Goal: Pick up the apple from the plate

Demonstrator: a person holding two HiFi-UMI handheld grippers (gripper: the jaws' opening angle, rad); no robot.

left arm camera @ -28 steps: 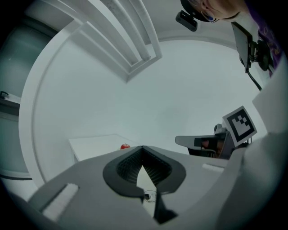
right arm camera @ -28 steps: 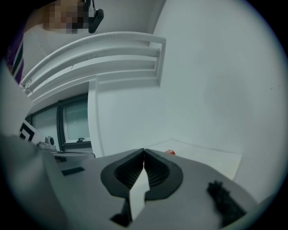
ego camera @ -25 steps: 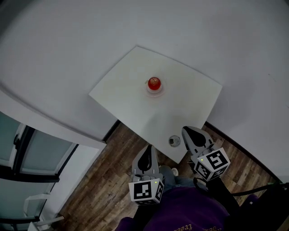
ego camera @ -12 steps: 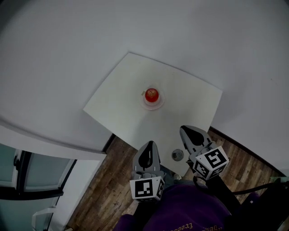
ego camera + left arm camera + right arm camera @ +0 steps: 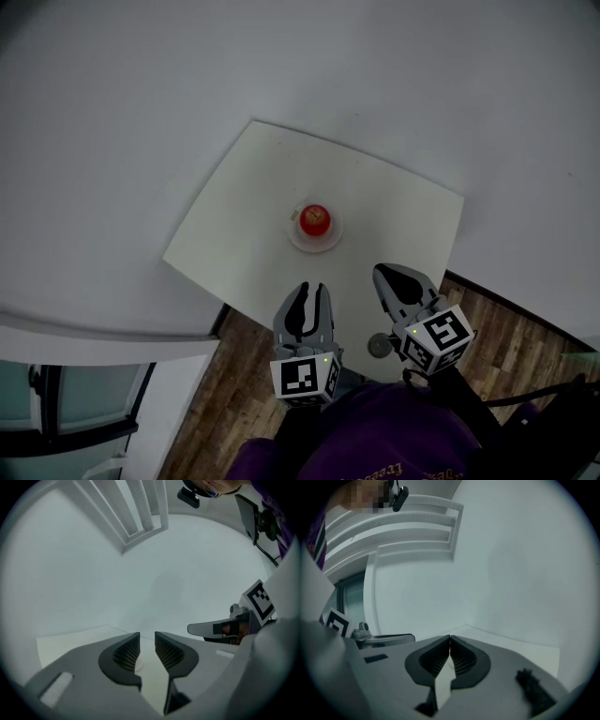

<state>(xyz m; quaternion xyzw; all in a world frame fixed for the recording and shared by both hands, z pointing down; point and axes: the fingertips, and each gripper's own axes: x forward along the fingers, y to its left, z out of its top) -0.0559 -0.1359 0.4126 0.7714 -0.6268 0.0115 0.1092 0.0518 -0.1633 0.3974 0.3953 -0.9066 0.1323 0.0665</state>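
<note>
On plate (image 5: pixel 316 247), apple (image 5: pixel 314 220): likely firm, smooth, rolls; I'd grip its widest girth. My left tongs (image 5: pixel 306 291) are opening, empty; right tongs (image 5: pixel 387 273) clenched.

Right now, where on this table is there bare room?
The table is bare left of the plate, beyond it and right of it. Crowded: the plate with the apple, and the near edge, where the left gripper, jaws opening on nothing, and the right gripper hover.
</note>
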